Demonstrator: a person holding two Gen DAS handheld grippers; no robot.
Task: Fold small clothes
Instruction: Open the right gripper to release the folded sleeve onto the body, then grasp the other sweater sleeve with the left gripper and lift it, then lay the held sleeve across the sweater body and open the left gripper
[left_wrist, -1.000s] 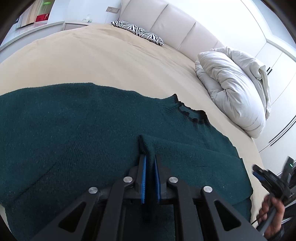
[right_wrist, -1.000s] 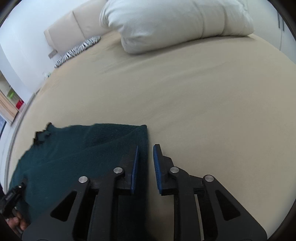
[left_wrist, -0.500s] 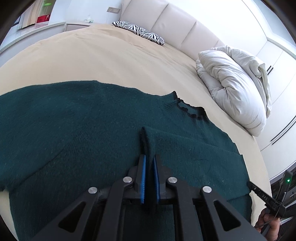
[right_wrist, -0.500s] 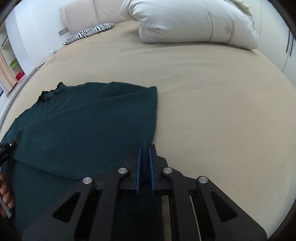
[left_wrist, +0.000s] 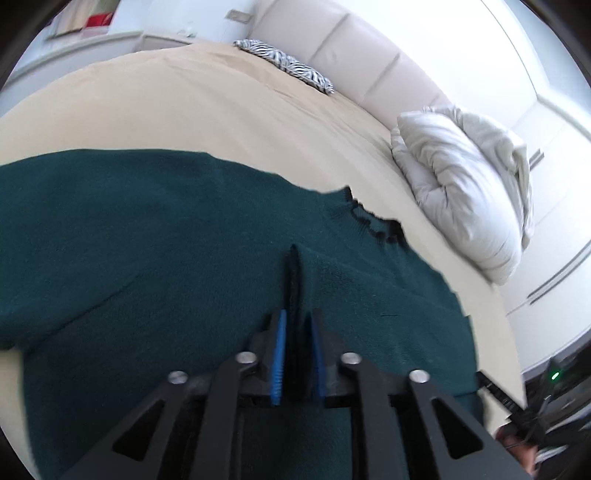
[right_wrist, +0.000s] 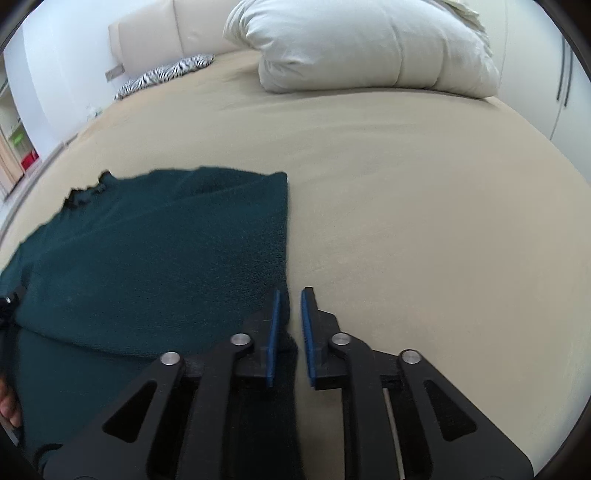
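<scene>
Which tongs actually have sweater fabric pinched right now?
The left tongs, pinching a ridge of the green sweater; the right tongs stand slightly open at its edge.

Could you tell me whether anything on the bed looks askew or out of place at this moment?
Nothing looks damaged or spilled. The green sweater lies partly folded on the beige bed, with a raised ridge of knit pinched in the left gripper. The right gripper is slightly open at the folded edge. The white duvet sits bunched by the headboard.

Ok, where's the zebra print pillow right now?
The zebra print pillow lies at the far end of the bed, against the cream headboard, upper centre in the left wrist view.
</scene>
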